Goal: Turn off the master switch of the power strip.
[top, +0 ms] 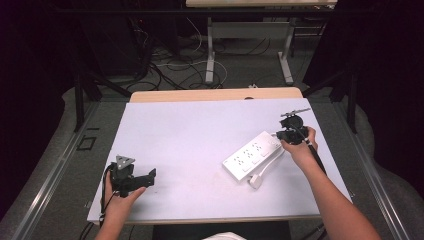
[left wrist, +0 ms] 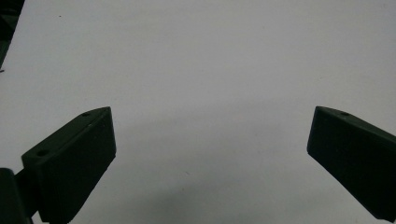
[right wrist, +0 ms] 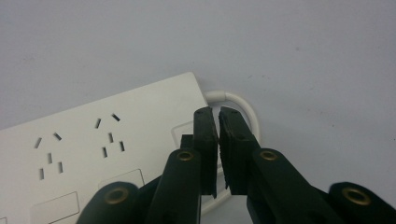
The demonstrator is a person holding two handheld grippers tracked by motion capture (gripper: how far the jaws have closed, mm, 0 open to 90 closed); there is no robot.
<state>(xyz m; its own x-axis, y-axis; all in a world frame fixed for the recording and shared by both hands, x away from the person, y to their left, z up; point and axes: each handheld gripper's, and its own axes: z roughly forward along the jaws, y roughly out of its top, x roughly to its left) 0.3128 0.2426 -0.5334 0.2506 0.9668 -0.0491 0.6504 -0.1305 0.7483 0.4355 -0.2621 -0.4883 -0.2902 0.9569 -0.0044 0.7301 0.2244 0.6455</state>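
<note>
a white power strip (top: 253,155) lies flat on the pale tabletop (top: 190,135), at about 3 o'clock from the middle, long axis running from 7 to 1 o'clock. its cord (right wrist: 243,105) loops out of the far end and a white plug (top: 256,181) sits just beside the near end.

the right hand-held gripper (right wrist: 218,116) is over the strip's 1 o'clock end, jaws pressed nearly together with a thin slit between them; nothing shows between them. whether the tips touch the casing i cannot tell.

the left hand-held gripper (left wrist: 210,135) rests at 8 o'clock, well apart from the strip, jaws spread wide over bare tabletop, holding nothing.

the strip looks rigid, light, smooth plastic, likely to slide when pushed. best hold is probably across its narrow width near one end, jaws on the long side walls. the cord is soft and would drag the plug along.
</note>
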